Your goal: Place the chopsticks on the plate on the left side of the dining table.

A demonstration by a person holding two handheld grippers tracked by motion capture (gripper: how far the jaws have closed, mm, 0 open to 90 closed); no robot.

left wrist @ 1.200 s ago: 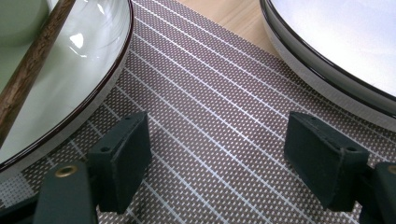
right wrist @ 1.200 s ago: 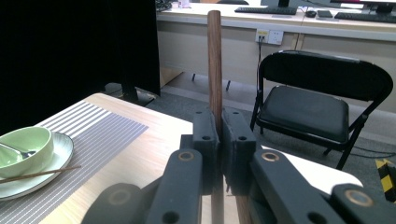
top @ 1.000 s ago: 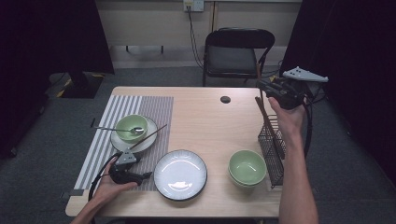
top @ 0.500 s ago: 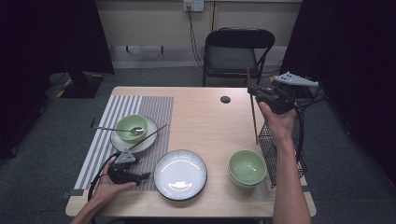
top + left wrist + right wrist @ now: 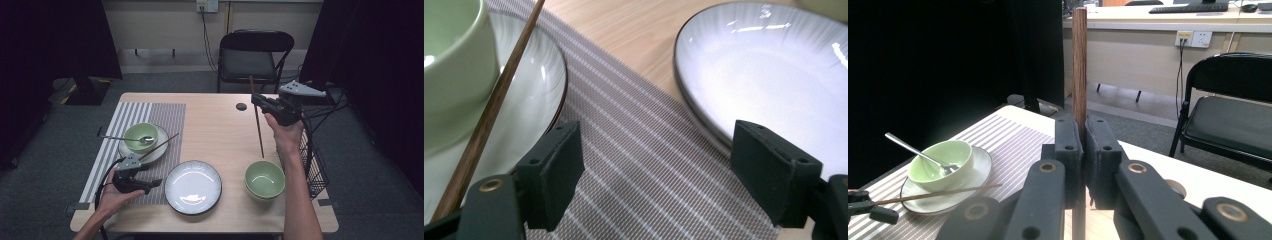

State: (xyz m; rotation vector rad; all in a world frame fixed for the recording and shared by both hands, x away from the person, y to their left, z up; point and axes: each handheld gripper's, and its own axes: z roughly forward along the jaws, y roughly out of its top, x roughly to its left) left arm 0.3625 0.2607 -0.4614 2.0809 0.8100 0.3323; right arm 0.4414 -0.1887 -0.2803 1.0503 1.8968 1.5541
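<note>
The right gripper [image 5: 260, 101] pinches a slim, round wooden chopstick [image 5: 257, 120] between its flat black pads, holding it upright above the bare wood table [image 5: 215, 130], behind a glossy green bowl [image 5: 264, 178]. The left gripper [image 5: 150, 184] rests low over the ribbed, striped woven mat [image 5: 639, 165], jaws spread around nothing, between two smooth white plates; a second chopstick [image 5: 489, 112] leans across the left plate [image 5: 536, 85].
</note>
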